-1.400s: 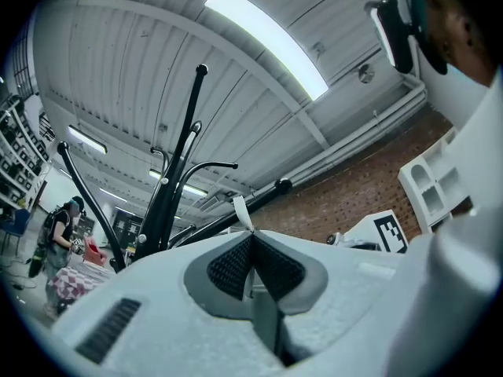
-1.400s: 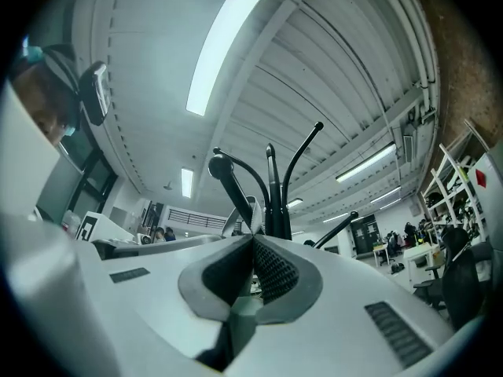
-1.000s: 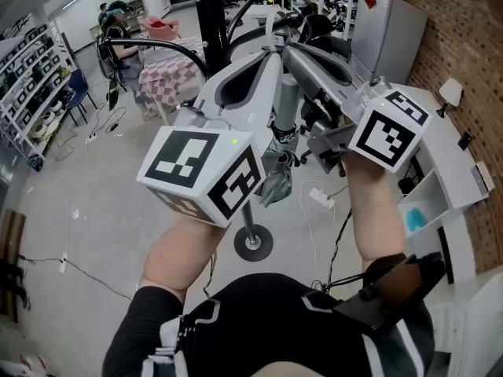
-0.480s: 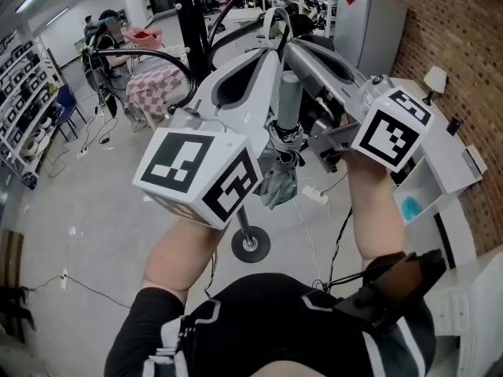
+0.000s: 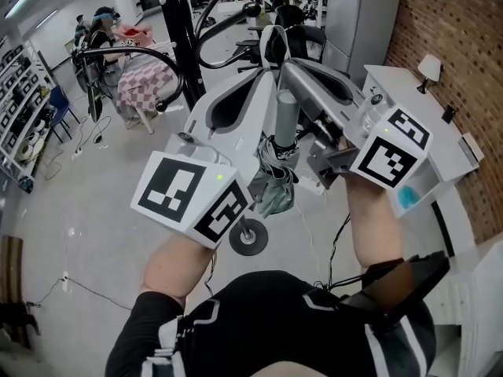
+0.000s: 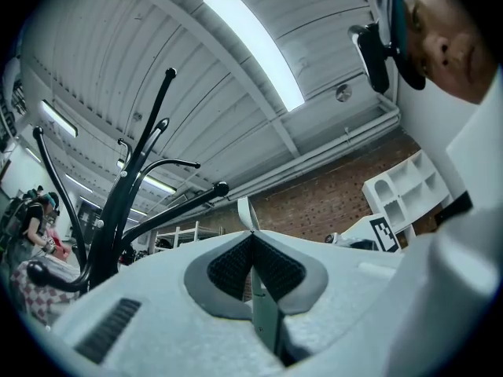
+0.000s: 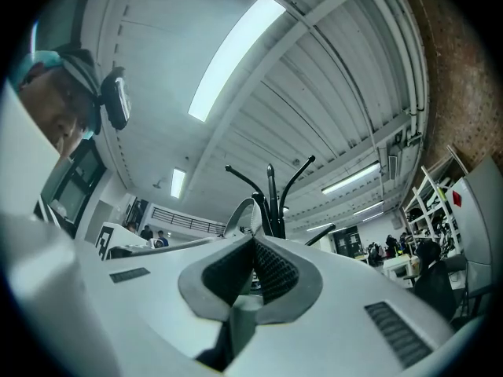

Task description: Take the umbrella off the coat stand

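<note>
Umbrella (image 5: 275, 188), just one, folded and grey, hung under the two claws, right of the single black coat stand (image 5: 178, 45) and apart from its pole. Left claw (image 6: 251, 234) was closed, its pads pinching the white strap (image 6: 244, 210), which poked up past the tips. Right claw (image 7: 253, 240) was likewise closed tight on that one strap, just beside the left

2 tools, left tool (image 5: 264, 67) and right tool (image 5: 291, 67), 1 umbrella (image 5: 284, 118), 1 coat stand (image 5: 178, 31), 1 checked cloth (image 5: 144, 82)
</note>
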The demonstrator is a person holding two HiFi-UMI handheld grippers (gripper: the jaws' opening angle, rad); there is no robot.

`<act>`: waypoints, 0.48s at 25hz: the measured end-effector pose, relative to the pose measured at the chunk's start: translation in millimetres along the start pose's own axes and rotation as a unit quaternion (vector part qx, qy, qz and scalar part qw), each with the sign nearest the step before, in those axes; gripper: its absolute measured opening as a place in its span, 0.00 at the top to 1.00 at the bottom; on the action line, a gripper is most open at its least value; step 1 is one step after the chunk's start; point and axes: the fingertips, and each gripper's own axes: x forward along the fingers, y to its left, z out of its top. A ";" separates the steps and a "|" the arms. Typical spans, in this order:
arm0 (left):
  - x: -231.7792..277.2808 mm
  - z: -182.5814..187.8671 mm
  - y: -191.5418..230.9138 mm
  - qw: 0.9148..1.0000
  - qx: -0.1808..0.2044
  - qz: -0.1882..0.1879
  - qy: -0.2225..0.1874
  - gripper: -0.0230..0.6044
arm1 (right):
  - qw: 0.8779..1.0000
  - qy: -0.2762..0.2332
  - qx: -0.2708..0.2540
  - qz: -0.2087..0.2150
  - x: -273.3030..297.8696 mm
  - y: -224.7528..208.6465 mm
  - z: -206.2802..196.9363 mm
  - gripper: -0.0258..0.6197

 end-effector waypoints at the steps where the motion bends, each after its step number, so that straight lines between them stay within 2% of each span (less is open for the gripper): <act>1: -3.1 -1.9 0.6 1.000 0.000 -0.002 0.002 0.94 | 1.000 0.002 0.003 -0.001 -0.2 2.0 -3.6 0.95; 5: -13.4 -13.0 -2.5 1.000 0.003 -0.004 0.004 0.94 | 1.000 0.010 0.003 -0.002 -7.6 6.5 -16.3 0.95; 12: -32.0 -27.7 8.3 1.000 -0.015 0.001 0.019 0.94 | 1.000 0.022 0.015 -0.007 -5.5 13.9 -38.4 0.95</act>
